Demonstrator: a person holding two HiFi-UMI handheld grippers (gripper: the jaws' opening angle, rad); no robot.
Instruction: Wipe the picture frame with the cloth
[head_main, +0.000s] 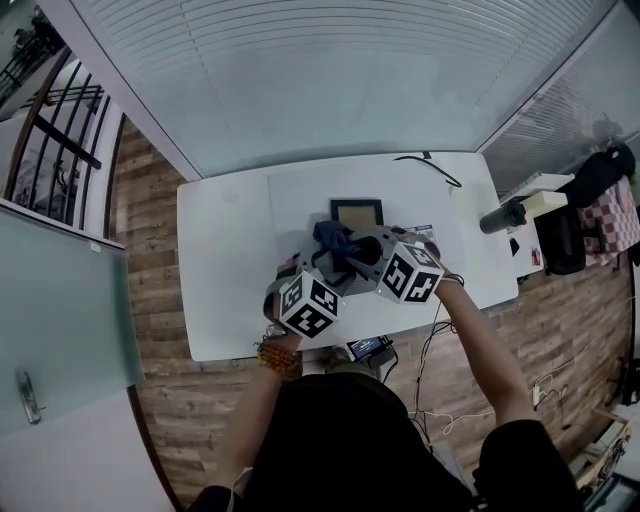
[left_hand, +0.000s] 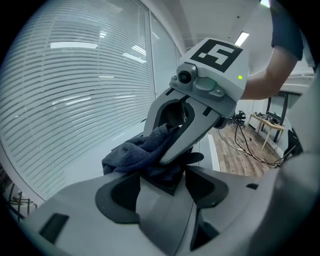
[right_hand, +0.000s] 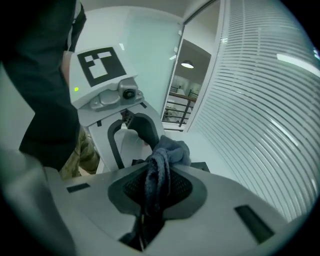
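Note:
The black picture frame (head_main: 356, 212) with a pale middle shows at the centre of the white table (head_main: 230, 270); its near side is hidden under cloth and grippers. My left gripper (head_main: 335, 272) is shut on a dark corner of the frame (left_hand: 166, 183). A dark blue cloth (head_main: 333, 238) is bunched on the frame's near edge. My right gripper (head_main: 356, 256) faces the left one and is shut on that cloth (right_hand: 167, 152), a strand of which hangs down between its jaws. In the left gripper view the cloth (left_hand: 142, 150) lies draped over the frame under the right gripper (left_hand: 187, 132).
A black cable (head_main: 430, 163) lies at the table's far right, and a dark cylinder (head_main: 503, 215) sits at its right edge. A small device (head_main: 368, 347) rests at the front edge. A chair with clothing (head_main: 590, 190) stands to the right. Window blinds run behind the table.

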